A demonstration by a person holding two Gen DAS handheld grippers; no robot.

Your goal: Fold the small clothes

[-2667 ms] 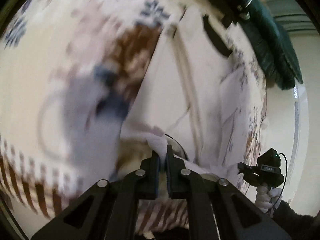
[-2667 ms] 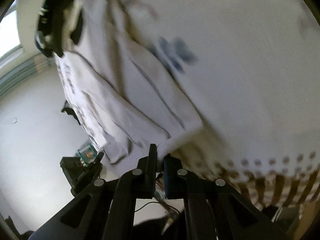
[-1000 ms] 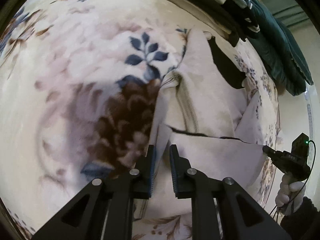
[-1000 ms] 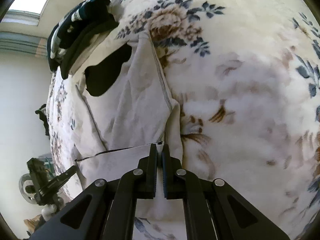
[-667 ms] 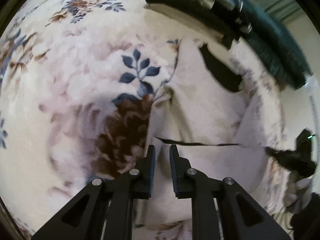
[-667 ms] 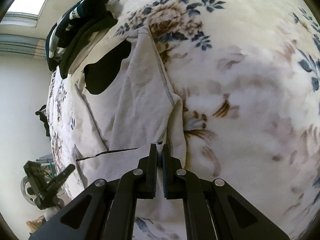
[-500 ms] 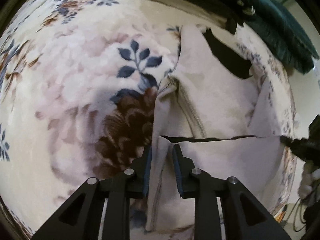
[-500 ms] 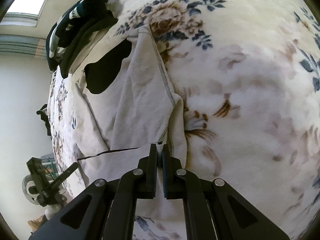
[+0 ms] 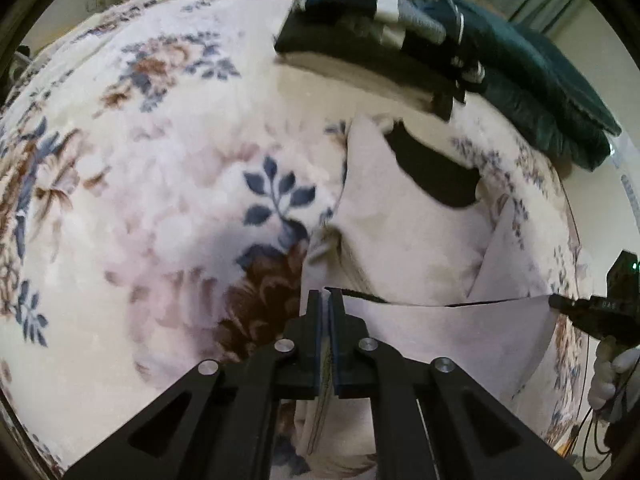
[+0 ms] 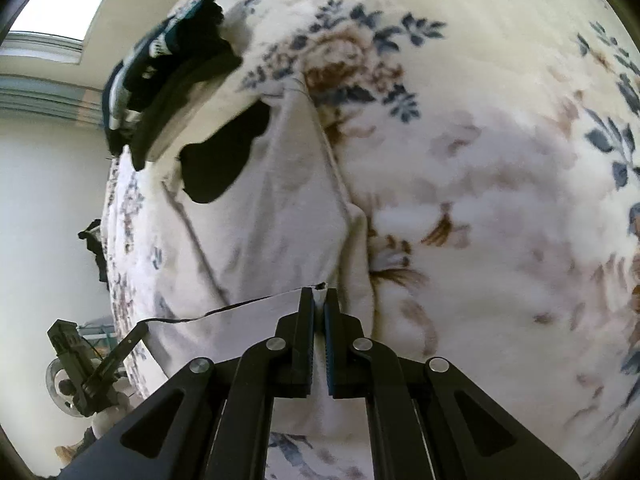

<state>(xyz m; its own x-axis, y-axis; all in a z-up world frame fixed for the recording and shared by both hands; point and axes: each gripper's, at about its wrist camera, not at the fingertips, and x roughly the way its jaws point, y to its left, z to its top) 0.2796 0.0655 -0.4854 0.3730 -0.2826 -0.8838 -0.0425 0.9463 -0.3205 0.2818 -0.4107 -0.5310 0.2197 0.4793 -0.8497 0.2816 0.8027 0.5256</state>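
Observation:
A cream garment with a black neck opening lies on a floral blanket; its near hem is lifted and stretched between both grippers. My left gripper is shut on the hem's left corner. My right gripper is shut on the hem's right corner. The garment also shows in the right wrist view. Each gripper shows at the edge of the other's view: the right one and the left one.
A stack of folded dark clothes and a dark green piece lie at the blanket's far edge, just beyond the garment's neck. The stack also shows in the right wrist view. A white wall is behind the bed.
The left gripper, open around the hem half a second ago, has shut on it. Both grippers have lifted the hem a little and both views have pulled back.

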